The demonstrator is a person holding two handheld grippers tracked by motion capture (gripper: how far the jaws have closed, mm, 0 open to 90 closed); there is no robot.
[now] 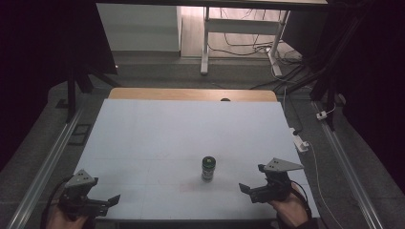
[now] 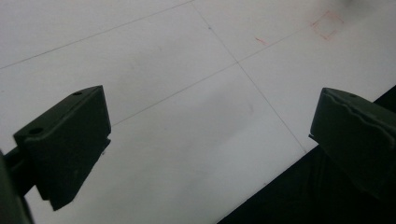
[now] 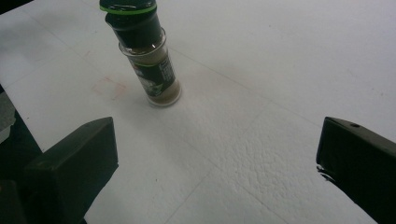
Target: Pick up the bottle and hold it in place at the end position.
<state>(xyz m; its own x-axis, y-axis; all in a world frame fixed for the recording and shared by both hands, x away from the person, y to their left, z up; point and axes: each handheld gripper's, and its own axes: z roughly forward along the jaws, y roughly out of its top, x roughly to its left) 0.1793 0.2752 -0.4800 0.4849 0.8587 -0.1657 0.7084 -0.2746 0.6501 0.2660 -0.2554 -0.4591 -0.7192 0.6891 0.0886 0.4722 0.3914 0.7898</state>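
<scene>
We are holding both grippers, left and right, with jaws apart near the tabletop's front corners; the spice jar is standing upright near the front edge, so we should be approaching it level, jaws straddling its body.

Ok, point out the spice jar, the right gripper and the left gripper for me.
spice jar [image 1: 208,169]: high view, on its labelled glass body.
right gripper [image 1: 252,181]: high view, midway between its open fingertips.
left gripper [image 1: 112,201]: high view, midway between its open fingertips.
</scene>
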